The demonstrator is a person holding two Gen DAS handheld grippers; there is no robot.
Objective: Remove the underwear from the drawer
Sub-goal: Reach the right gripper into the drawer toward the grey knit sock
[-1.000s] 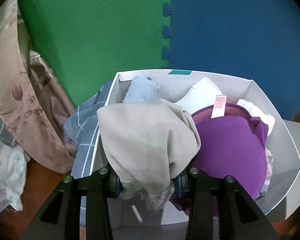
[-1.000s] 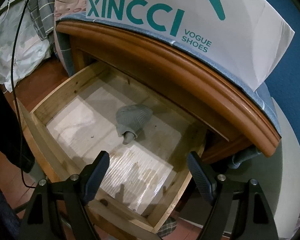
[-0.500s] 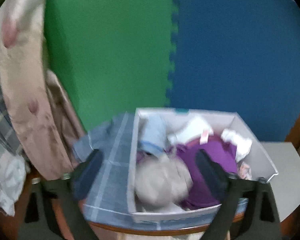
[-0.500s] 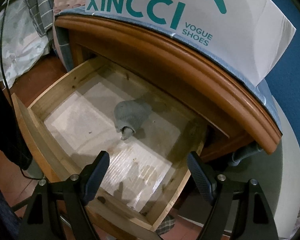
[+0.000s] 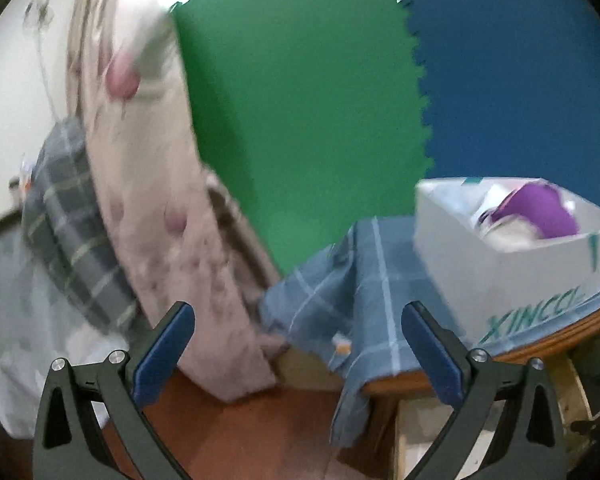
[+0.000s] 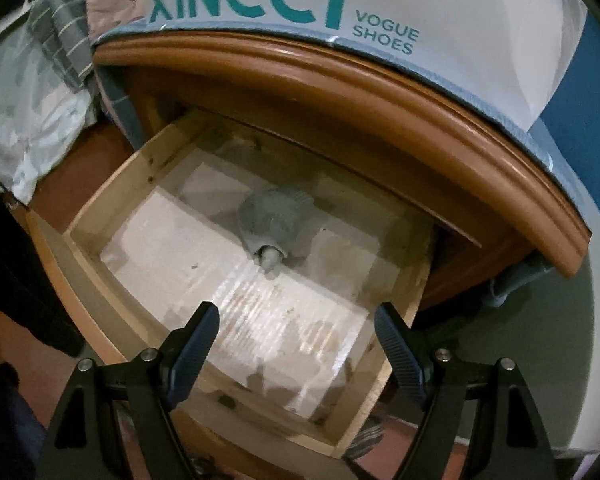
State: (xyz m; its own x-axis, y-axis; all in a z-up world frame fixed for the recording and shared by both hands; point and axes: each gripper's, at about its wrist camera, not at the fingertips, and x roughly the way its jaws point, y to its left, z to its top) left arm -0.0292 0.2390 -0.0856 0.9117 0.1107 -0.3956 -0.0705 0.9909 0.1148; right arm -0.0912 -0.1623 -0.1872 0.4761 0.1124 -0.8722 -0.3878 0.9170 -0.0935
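Meanwhile, the open, pale raw-wood drawer (image 6: 112,216) under the rounded varnished desk (image 6: 380,92) holds one soft, ribbed grey bundle of underwear (image 6: 274,216), near its back edge. Both claws are released and empty: the right claw (image 6: 296,344) hovers above the front edge, the left claw (image 5: 298,340), just spread wide, faces away. Reaching deep and pinching the bundle's bulk should lift it cleanly toward the white cardboard shoebox (image 5: 500,264).

Left wrist view: heavy motion blur throughout; the curtain (image 5: 148,184) at left and box (image 5: 512,256) at right are smeared, lettering barely legible. Right wrist view: sharp. The drawer (image 6: 100,264) floor carries pale glare streaks near; cabinet shadow darkens its far part. Both views: fisheye bending, black vignetted corners, dim indoor light.
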